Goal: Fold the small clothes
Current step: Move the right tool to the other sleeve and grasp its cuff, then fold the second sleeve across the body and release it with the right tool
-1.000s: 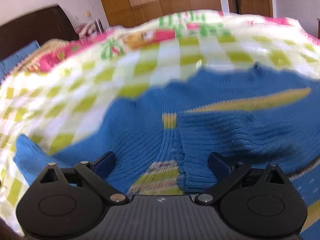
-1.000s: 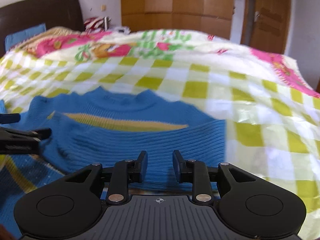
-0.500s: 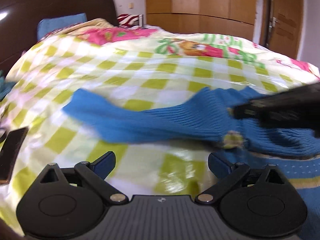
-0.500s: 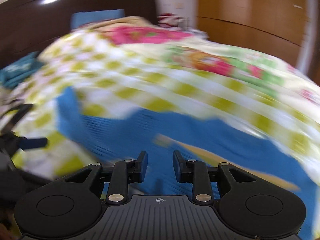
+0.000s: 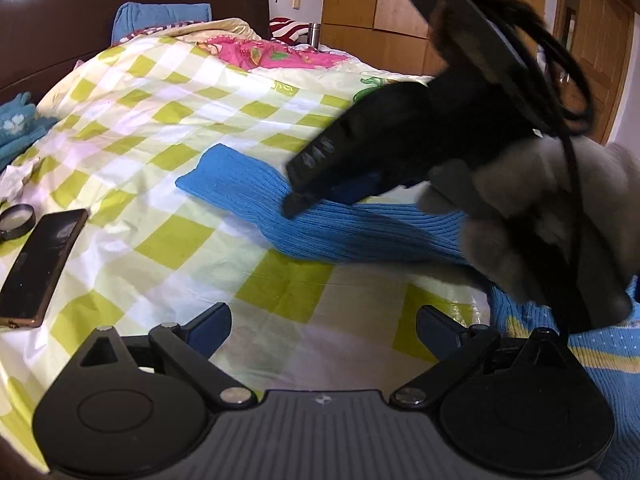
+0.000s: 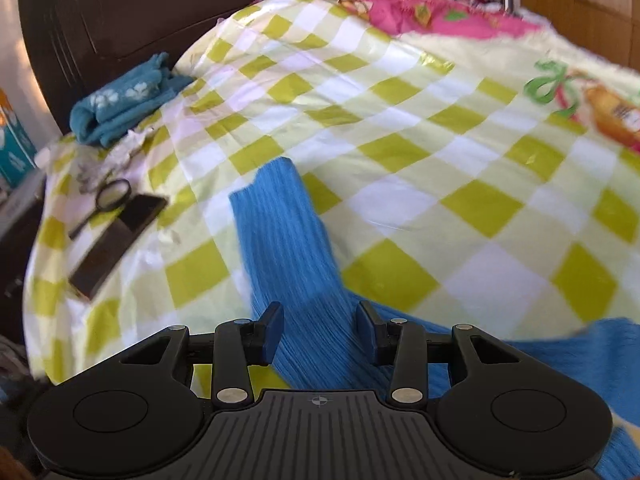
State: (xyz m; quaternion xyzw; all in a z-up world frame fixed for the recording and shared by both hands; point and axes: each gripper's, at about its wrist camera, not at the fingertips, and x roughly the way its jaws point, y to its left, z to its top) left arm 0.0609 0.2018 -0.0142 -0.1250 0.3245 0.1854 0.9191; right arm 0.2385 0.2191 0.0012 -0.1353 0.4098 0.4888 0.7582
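Observation:
A blue ribbed knit sweater lies on the checked bedspread (image 5: pixel 168 240), its sleeve (image 5: pixel 248 188) stretched out to the left. My left gripper (image 5: pixel 324 326) hovers open and empty over bare bedspread just short of the sleeve. In the left wrist view my right gripper (image 5: pixel 308 196), held by a grey-gloved hand (image 5: pixel 540 232), points down onto the sleeve's middle. In the right wrist view the right gripper (image 6: pixel 320 330) has its jaws opening. The sleeve (image 6: pixel 280 232) runs between and beneath the fingers, and the pads do not press on it.
A dark phone (image 5: pixel 40 264) and a magnifying glass (image 5: pixel 16 218) lie near the bed's left edge. Beyond them are crumpled paper and a folded teal cloth (image 6: pixel 124 100). A dark headboard (image 5: pixel 80 20) and wooden wardrobes (image 5: pixel 380 8) stand behind.
Both views have swung left, from the sweater's body to its outstretched sleeve. The right gripper has come over the sleeve and its jaws stand wider. The left jaws stay wide apart.

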